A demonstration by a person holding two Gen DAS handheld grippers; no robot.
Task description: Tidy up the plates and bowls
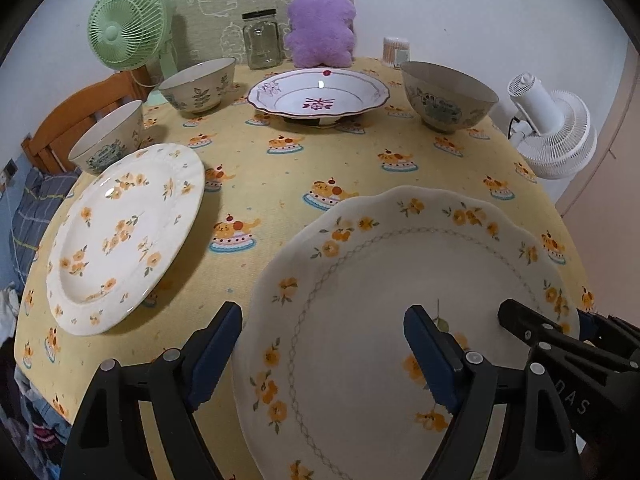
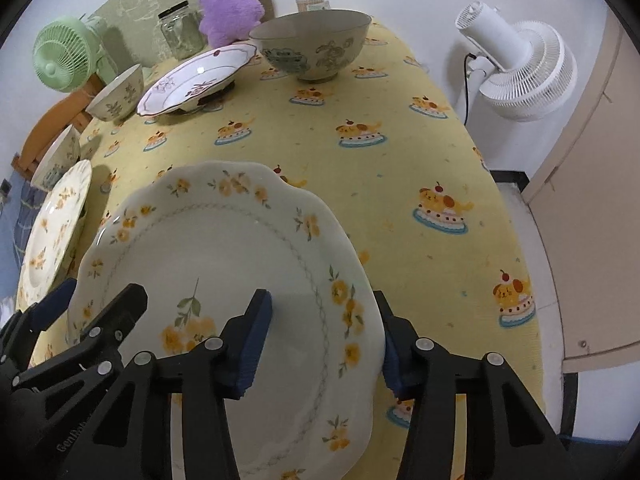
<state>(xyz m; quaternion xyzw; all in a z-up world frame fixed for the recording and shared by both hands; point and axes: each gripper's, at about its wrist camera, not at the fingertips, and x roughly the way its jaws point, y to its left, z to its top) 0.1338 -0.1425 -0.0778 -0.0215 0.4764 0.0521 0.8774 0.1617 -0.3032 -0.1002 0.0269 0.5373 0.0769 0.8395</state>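
Observation:
A scalloped cream plate with yellow flowers [image 1: 380,288] [image 2: 224,248] lies on the yellow tablecloth [image 1: 280,168] nearest me. My left gripper [image 1: 324,314] straddles its left rim, one finger outside and one over the plate, jaws wide and not pressing. My right gripper [image 2: 320,300] straddles the right rim the same way, with a gap still showing. A round flowered plate [image 1: 124,236] lies to the left. A purple-patterned deep plate [image 1: 318,94] sits at the back. Three bowls stand at the left edge [image 1: 108,140], back left [image 1: 198,84] and back right [image 1: 448,96].
Along the back stand a green fan [image 1: 128,26], a glass jar [image 1: 262,40], a purple plush [image 1: 322,26] and a small tub of cotton swabs [image 1: 396,52]. A white fan [image 1: 556,132] stands off the table's right edge, and a wooden chair [image 1: 80,116] at the left.

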